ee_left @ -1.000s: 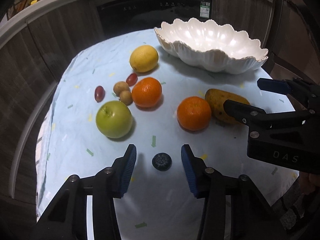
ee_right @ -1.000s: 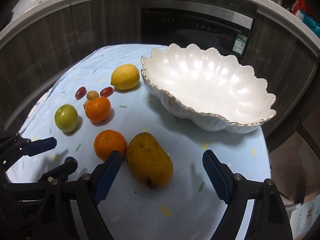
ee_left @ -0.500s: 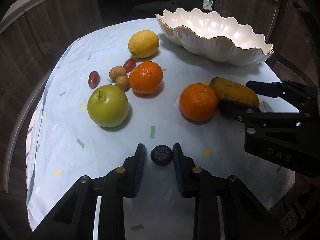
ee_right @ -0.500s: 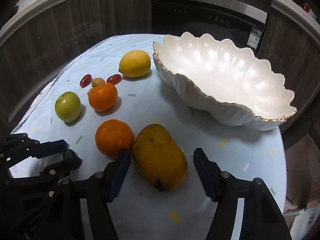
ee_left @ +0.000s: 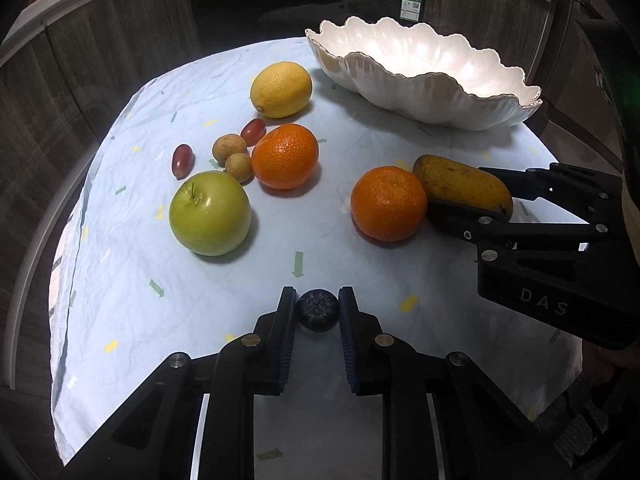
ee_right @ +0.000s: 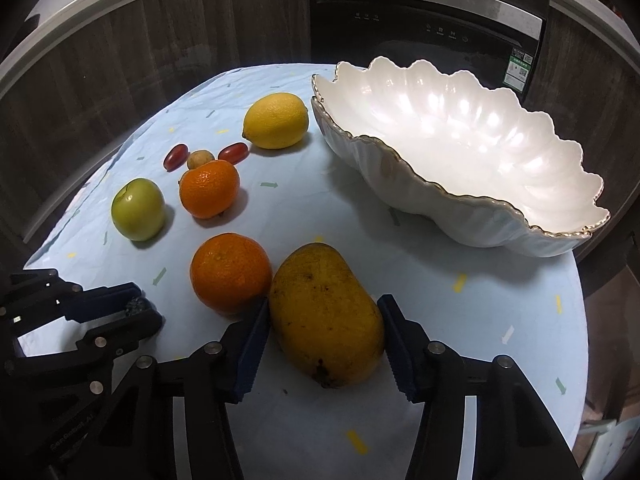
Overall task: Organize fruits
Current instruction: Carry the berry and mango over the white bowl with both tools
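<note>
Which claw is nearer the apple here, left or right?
Left. The left claw sits around the small dark fruit, just in front of the apple. The right claw straddles the mango, with an orange between it and the apple.

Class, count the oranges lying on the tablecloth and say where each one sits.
2. One orange sits beside the two small brown fruits, behind the green apple; the other orange touches the mango. None appears hidden.

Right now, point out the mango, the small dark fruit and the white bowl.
mango (ee_right: pixel 326 312), right wrist view, middle of its skin.
small dark fruit (ee_left: pixel 317 309), left wrist view, its top.
white bowl (ee_right: pixel 460 140), right wrist view, bare inner wall.
</note>
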`<state>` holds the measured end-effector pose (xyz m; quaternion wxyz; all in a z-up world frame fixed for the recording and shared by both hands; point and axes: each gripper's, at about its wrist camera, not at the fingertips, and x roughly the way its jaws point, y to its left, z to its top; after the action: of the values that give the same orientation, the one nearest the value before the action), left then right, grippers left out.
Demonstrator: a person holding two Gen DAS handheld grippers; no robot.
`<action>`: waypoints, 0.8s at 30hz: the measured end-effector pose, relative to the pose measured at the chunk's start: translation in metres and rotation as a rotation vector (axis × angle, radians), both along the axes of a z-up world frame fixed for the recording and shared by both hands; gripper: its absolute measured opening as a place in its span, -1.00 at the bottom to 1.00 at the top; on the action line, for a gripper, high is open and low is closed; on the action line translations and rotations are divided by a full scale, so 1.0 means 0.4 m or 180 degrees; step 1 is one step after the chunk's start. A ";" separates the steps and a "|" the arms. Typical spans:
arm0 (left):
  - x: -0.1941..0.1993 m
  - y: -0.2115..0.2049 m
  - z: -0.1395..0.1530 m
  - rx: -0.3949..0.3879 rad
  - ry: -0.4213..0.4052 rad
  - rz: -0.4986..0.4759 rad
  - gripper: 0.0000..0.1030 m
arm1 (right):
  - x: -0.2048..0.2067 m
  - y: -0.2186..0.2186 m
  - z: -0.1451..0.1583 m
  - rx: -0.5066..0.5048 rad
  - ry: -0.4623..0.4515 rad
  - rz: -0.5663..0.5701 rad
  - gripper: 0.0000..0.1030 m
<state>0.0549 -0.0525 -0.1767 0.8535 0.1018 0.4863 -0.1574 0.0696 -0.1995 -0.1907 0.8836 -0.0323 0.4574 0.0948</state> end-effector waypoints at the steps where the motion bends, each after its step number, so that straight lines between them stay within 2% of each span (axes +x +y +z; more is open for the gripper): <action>1: -0.001 0.000 0.003 -0.0003 -0.0013 0.0000 -0.58 | -0.001 -0.002 0.001 0.0016 0.0010 -0.0008 0.06; 8: -0.008 -0.002 0.030 0.0003 -0.0144 -0.0017 -0.58 | -0.014 -0.012 0.026 0.0039 -0.0036 -0.0059 0.06; 24: 0.002 -0.036 0.146 0.0021 -0.0493 -0.0105 -0.58 | -0.042 -0.055 0.141 0.0084 -0.0315 -0.0323 0.05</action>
<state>0.0556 -0.0667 -0.1181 0.8855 0.1244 0.4175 -0.1615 0.0529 -0.2213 -0.1344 0.9091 -0.0021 0.4130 0.0542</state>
